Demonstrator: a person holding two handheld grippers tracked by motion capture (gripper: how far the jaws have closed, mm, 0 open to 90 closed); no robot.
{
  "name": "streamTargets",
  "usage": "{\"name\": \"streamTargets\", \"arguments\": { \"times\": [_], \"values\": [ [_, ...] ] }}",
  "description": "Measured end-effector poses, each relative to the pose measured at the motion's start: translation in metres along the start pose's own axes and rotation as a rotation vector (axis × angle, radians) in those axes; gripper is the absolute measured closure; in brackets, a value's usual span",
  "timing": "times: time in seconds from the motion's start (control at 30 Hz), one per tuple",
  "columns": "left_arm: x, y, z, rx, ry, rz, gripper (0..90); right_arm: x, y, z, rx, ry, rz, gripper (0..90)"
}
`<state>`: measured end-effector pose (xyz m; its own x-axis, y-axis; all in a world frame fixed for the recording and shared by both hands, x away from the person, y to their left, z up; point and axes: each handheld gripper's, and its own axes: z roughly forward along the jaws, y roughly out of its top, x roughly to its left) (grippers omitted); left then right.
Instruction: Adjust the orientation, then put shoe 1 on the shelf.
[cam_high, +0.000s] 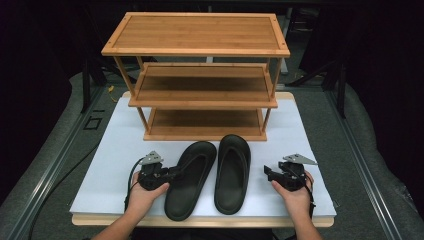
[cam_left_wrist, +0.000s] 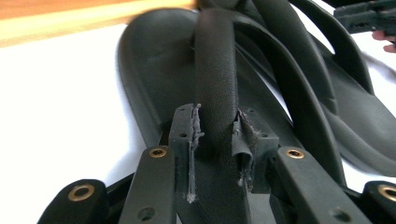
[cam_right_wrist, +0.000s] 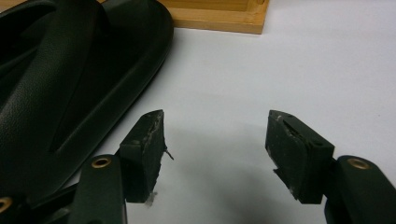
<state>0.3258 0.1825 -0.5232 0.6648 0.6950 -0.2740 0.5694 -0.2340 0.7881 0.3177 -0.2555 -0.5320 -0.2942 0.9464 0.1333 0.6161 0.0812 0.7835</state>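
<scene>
Two black sandals lie side by side on the white board, toes toward the rack: the left sandal (cam_high: 191, 176) and the right sandal (cam_high: 232, 172). My left gripper (cam_high: 176, 172) reaches in from the left sandal's outer side. In the left gripper view its pads (cam_left_wrist: 192, 135) sit against both sides of that sandal's strap (cam_left_wrist: 215, 70), so the gripper (cam_left_wrist: 217, 135) is shut on it. My right gripper (cam_high: 267, 174) rests on the board to the right of the right sandal. Its jaws (cam_right_wrist: 215, 140) stand open over bare board, with the sandal's edge (cam_right_wrist: 70, 84) beside one pad.
A three-tier bamboo shoe rack (cam_high: 200, 35) stands at the back of the white board (cam_high: 115, 150); its lowest shelf (cam_high: 205, 125) lies just beyond the sandals' toes. The rack's base (cam_right_wrist: 219, 18) runs across the top of the right gripper view. Dark floor surrounds the table.
</scene>
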Motion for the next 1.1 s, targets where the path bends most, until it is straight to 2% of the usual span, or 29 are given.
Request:
{"name": "streamTargets", "arguments": {
  "times": [0.07,0.17,0.33,0.43,0.53,0.63,0.7,0.73,0.87,0.9,0.97,1.1],
  "values": [
    [0.004,0.001,-0.006,-0.009,0.015,-0.008,70.1,-0.001,0.0,0.0,-0.004,0.005,0.004,37.3],
    [0.011,0.001,-0.015,-0.028,0.065,0.006,70.4,-0.002,0.0,0.0,-0.001,0.004,0.006,37.3],
    [0.026,0.0,-0.025,-0.046,0.134,0.002,70.3,-0.002,0.0,0.0,-0.002,0.001,0.014,37.4],
    [0.033,-0.003,-0.026,-0.047,0.151,0.003,69.9,-0.003,0.0,0.0,0.001,0.0,0.011,37.4],
    [0.036,-0.004,-0.027,-0.036,0.168,0.028,69.3,-0.002,0.0,-0.001,0.001,0.006,0.015,37.3],
    [0.039,-0.006,-0.027,-0.04,0.181,0.009,65.4,-0.002,0.001,-0.001,-0.01,0.003,0.015,37.0],
    [0.039,-0.007,-0.027,-0.047,0.18,-0.006,63.1,-0.002,0.0,0.0,-0.013,0.003,0.013,37.0],
    [0.038,-0.007,-0.027,-0.049,0.186,0.001,63.1,-0.003,0.0,-0.001,-0.001,0.007,0.013,36.9],
    [0.034,-0.009,-0.027,-0.049,0.214,0.017,62.8,-0.004,0.0,-0.002,-0.013,0.005,0.02,36.9],
    [0.033,-0.011,-0.027,-0.048,0.218,0.012,62.8,-0.004,0.0,-0.002,-0.016,0.005,0.025,36.9],
    [0.03,-0.015,-0.029,-0.066,0.214,-0.022,62.8,-0.004,0.0,-0.002,-0.011,0.006,0.029,36.9],
    [0.027,-0.018,-0.028,-0.057,0.24,-0.012,61.7,-0.004,0.0,-0.001,-0.016,0.006,0.022,36.9]
  ]
}}
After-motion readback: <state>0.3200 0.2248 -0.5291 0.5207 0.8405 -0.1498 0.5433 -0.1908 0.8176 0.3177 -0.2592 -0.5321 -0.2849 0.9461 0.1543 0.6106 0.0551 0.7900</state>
